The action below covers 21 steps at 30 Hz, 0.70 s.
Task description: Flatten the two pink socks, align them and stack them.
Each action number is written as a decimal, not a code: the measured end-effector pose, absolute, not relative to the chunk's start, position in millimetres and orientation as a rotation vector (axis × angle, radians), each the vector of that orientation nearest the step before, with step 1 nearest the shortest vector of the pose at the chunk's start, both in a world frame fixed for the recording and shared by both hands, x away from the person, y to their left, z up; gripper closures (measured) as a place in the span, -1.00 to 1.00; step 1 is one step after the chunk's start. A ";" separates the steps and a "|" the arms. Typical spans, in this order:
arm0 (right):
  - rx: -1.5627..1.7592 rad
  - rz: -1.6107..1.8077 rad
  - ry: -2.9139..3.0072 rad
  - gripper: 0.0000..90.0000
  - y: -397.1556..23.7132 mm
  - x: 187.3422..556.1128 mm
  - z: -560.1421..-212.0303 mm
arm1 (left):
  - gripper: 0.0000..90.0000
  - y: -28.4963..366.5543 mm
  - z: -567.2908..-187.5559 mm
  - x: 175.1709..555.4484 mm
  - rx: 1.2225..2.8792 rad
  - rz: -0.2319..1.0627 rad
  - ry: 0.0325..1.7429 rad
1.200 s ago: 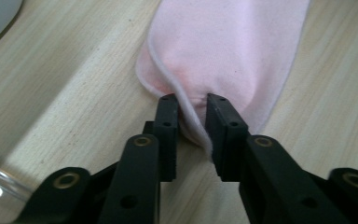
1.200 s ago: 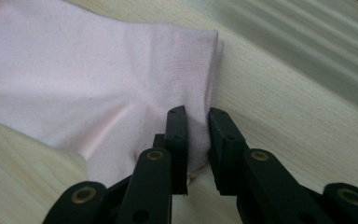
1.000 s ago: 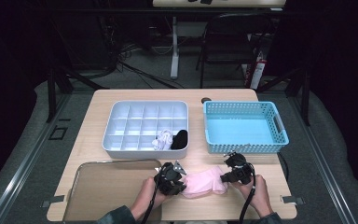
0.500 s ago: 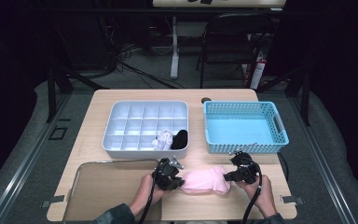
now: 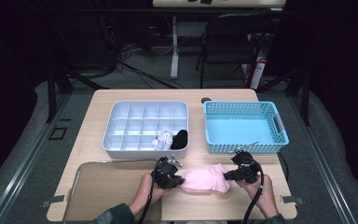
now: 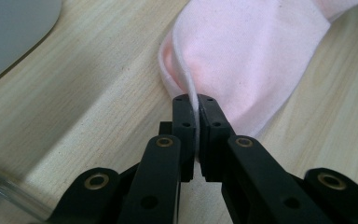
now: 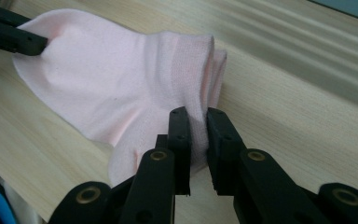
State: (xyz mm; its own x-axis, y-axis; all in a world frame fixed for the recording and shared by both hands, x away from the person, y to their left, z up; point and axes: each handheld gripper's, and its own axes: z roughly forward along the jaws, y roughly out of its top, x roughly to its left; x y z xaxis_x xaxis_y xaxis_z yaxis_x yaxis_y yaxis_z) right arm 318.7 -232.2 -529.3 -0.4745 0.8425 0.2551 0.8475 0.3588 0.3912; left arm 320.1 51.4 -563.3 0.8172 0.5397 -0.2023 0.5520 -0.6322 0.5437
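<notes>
A pale pink sock (image 5: pixel 201 181) lies stretched across the wooden table (image 5: pixel 121 100) near its front edge. My left gripper (image 5: pixel 179 179) is shut on the sock's left end; in the left gripper view the pink sock (image 6: pixel 247 51) has a thin edge pinched between the jaws of that gripper (image 6: pixel 195 100). My right gripper (image 5: pixel 227 176) is shut on the sock's right end. In the right gripper view the folded cuff of the sock (image 7: pixel 121 88) sits clamped in the gripper (image 7: pixel 196 114), and the left gripper's jaws (image 7: pixel 9 35) hold the far end.
A white divided organiser tray (image 5: pixel 142 123) stands behind, with a white sock (image 5: pixel 163 139) and a black sock (image 5: pixel 179 138) in its front compartments. A blue basket (image 5: pixel 244 126) is to its right. A clear tray (image 5: pixel 107 186) lies at the front left.
Both hands drew the sock slightly nearer the front edge and a little rightward, stretching it flatter between the grippers.
</notes>
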 end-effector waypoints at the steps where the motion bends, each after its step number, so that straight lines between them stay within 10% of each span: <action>1: -1.598 -0.749 -2.591 0.81 -232.1 317.9 -527.6 | 0.93 51.4 -563.1 320.0 2.394 -0.024 0.803; 21: -1.495 -0.868 -2.625 0.81 -206.6 309.4 -509.0 | 0.93 48.9 -563.6 320.6 2.390 -0.013 0.779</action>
